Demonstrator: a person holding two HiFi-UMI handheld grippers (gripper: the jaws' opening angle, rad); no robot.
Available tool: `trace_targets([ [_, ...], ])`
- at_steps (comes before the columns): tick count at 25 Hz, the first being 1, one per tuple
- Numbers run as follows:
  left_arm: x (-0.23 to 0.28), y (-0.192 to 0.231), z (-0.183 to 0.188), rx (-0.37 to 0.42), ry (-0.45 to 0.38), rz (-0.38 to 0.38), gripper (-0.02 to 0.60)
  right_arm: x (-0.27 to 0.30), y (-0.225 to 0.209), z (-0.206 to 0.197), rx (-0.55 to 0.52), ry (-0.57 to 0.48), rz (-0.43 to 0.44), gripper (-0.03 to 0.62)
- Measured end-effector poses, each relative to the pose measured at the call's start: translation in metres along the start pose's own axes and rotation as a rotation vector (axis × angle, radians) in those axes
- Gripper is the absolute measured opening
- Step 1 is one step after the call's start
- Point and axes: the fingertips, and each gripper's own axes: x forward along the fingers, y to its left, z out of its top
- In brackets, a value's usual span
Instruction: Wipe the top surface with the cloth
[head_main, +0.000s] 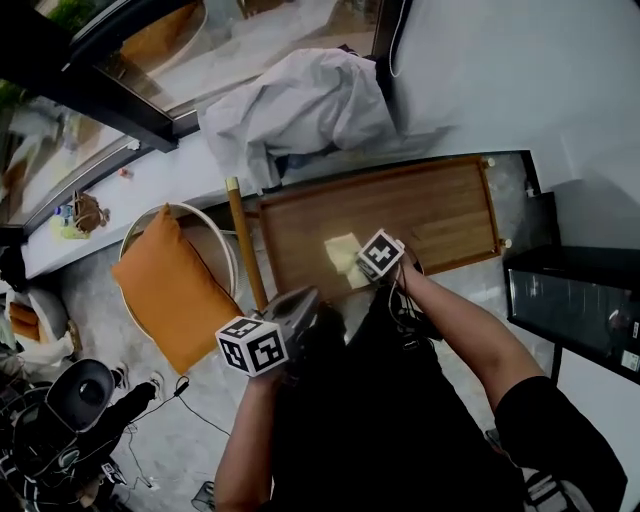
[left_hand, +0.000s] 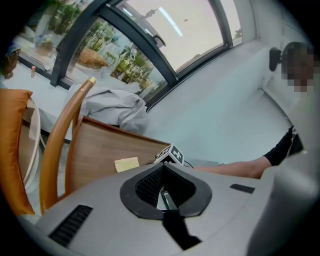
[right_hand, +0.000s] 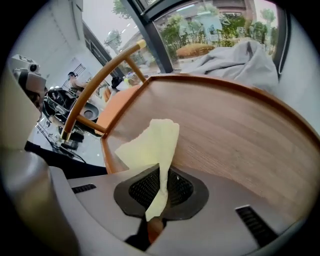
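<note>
A pale yellow cloth (head_main: 343, 255) lies on the wooden table top (head_main: 440, 215) near its front left part. My right gripper (head_main: 360, 270) is shut on the cloth's near edge; in the right gripper view the cloth (right_hand: 152, 145) rises from between the jaws of that gripper (right_hand: 159, 192) and drapes onto the wood (right_hand: 235, 130). My left gripper (head_main: 300, 305) hovers off the table's front edge, left of the right one, jaws together and holding nothing. From the left gripper (left_hand: 162, 192) I see the cloth (left_hand: 126, 164) flat on the table (left_hand: 100, 145).
A crumpled grey-white sheet (head_main: 300, 105) is heaped at the table's far left corner. A chair with a wooden back rail (head_main: 245, 240) and an orange cushion (head_main: 170, 290) stands to the left. A black cabinet (head_main: 570, 300) is at the right. Camera gear (head_main: 80, 395) sits on the floor.
</note>
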Motion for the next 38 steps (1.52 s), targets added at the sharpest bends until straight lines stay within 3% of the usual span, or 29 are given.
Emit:
trace_targets([
  [9,0.087,-0.044,-0.002,0.029,0.082,-0.073,0.008,-0.058,-0.101,-0.062,0.086,-0.015,-0.110,0.032],
  [21,0.177,-0.091,-0.004,0.061,0.148,-0.164,0.008,-0.128,-0.199,-0.142,0.224,-0.012,-0.254,0.032],
  [32,0.186,-0.093,-0.010,0.040,0.125,-0.164,0.008,-0.170,-0.252,-0.188,0.326,0.049,-0.467,0.032],
  [35,0.178,-0.090,-0.010,0.025,0.110,-0.162,0.008,-0.180,-0.265,-0.197,0.313,0.097,-0.561,0.032],
  [38,0.167,-0.083,-0.011,0.013,0.096,-0.158,0.008,-0.191,-0.276,-0.207,0.372,0.099,-0.633,0.032],
])
